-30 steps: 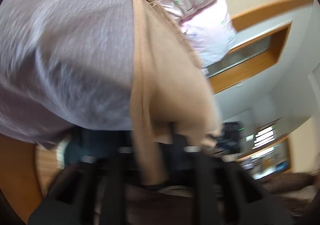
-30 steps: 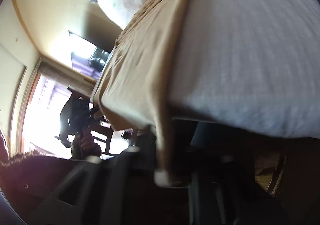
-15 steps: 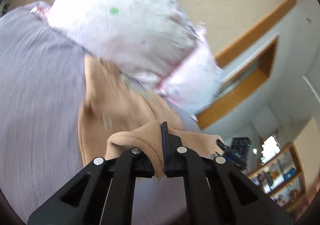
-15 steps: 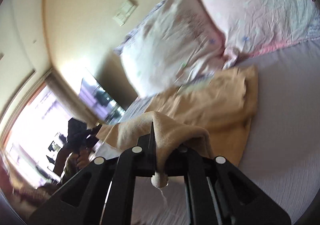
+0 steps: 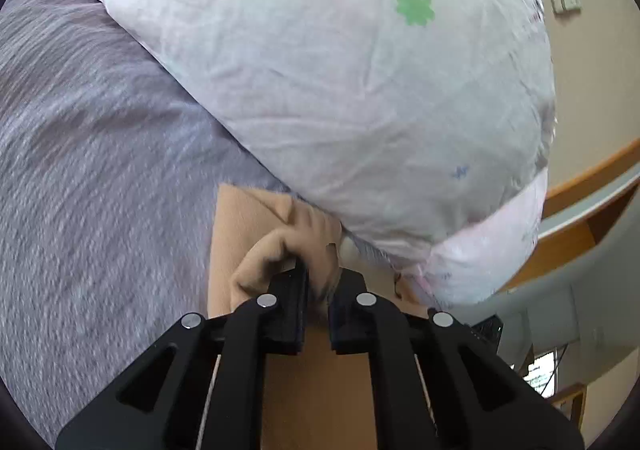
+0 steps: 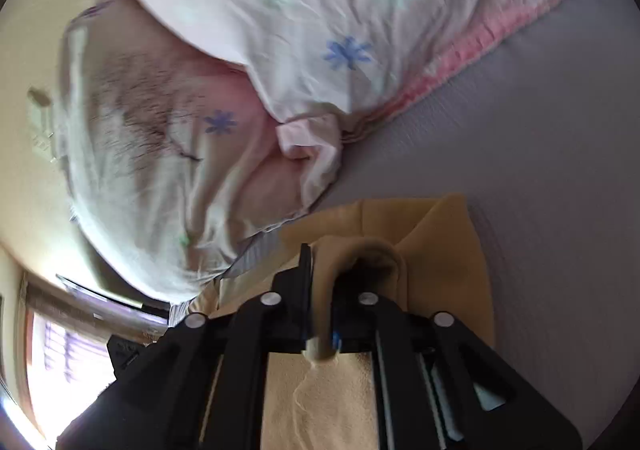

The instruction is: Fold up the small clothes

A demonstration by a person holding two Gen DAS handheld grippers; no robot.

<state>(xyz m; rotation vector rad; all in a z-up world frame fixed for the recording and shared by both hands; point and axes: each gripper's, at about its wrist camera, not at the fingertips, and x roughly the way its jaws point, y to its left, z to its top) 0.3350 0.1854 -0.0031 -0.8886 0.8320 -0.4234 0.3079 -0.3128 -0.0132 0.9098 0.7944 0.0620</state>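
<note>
Left tool (image 5: 318, 286) is clenched on a bunched fold of the tan garment (image 5: 320, 390), the cloth humping up over its left finger and pinched in the narrow gap between the pads. Your right tool (image 6: 320, 290) grips the same garment (image 6: 440, 270) too, with a loop of fabric arching over the tips and a short end poking out behind them. The garment lies on the grey bedsheet (image 5: 100, 169), its far edge just beside, perhaps slightly under, the white floral pillow (image 5: 340, 89); the lower layer spreads flat beneath both tools.

You look to be mid-fold: both corners of one edge are carried over the garment toward the pillow end, so the top layer is doubling onto the bottom one. Judging by how low the tools sit, the laying-down is near.

Next, you need to set the held edge squarely on the far edge, keeping both tools level so the layer lands without a skew. Then release both together and draw back low, since the soft cloth could snag on the pads and drag the fold open.
</note>
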